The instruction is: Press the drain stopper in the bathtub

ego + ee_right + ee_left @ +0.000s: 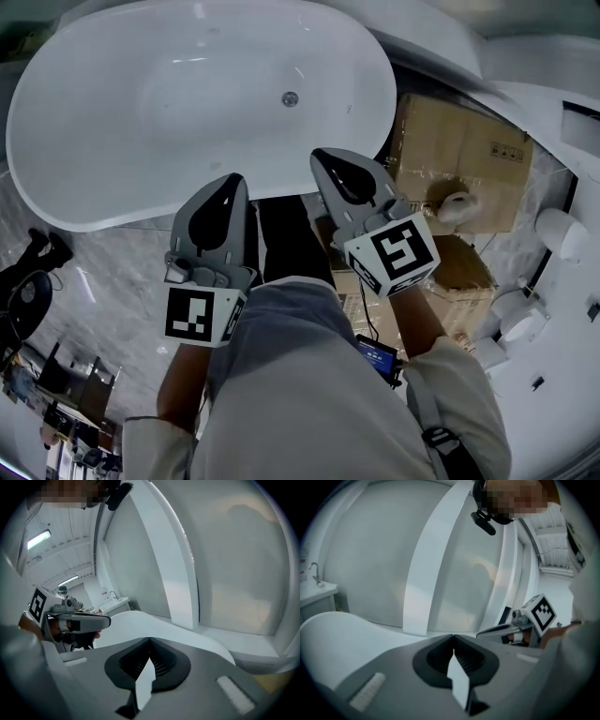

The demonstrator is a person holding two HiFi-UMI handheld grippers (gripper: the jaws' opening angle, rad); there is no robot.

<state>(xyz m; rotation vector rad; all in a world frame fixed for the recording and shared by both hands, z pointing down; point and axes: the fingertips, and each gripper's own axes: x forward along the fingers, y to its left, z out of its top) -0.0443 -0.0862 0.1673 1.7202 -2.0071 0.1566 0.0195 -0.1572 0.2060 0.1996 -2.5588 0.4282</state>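
- Looks like a bathroom-fittings showroom or stockroom, not a home.
- White freestanding bathtub (169,112) set out on a marbled floor (103,281), no walls close round it.
- Taped cardboard boxes (459,159) stacked just beside it.
- More white ceramic fittings (561,230) crowded at the right.
- Basin (316,590) with a tap (315,573) further off.
- High hall ceiling with strip lights (38,538).

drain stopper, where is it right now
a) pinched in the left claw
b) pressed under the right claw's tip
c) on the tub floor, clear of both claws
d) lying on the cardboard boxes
C: the drain stopper sits on the floor of the bathtub, well apart from the left claw and the right claw, which are both shut and empty.
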